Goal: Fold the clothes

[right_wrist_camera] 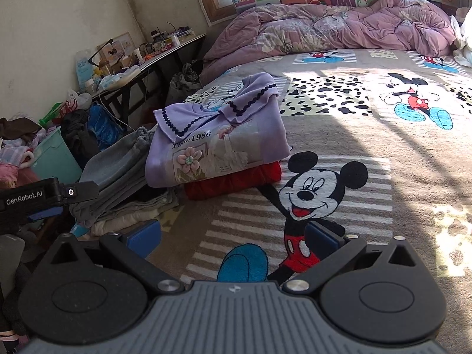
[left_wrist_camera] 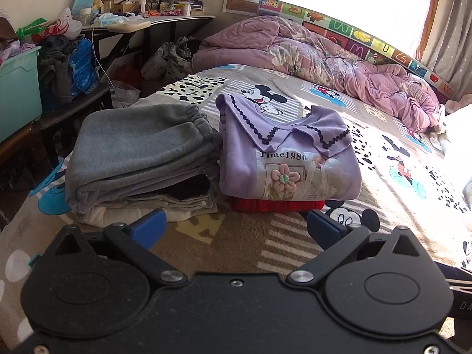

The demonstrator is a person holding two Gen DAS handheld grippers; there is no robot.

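- The left gripper (left_wrist_camera: 234, 225) hovers over the bed (left_wrist_camera: 250, 236) near its left edge, jaws spread wide and holding nothing.
- The right gripper (right_wrist_camera: 233, 233) hangs above the blanket's mouse print, jaws wide and empty too.
- A folded lilac top (left_wrist_camera: 287, 162) rests on a folded red garment (left_wrist_camera: 277, 205).
- Just beside it, closer to the bed's left edge, a folded grey garment (left_wrist_camera: 138, 153) tops a stack of pale clothes (left_wrist_camera: 141, 209).
- A crumpled pink quilt (left_wrist_camera: 318, 56) lies along the bed's far edge.

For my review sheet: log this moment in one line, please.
left tool: open, empty | right tool: open, empty | purple sweatshirt: folded, on red garment | grey trousers: folded, topping adjacent pile
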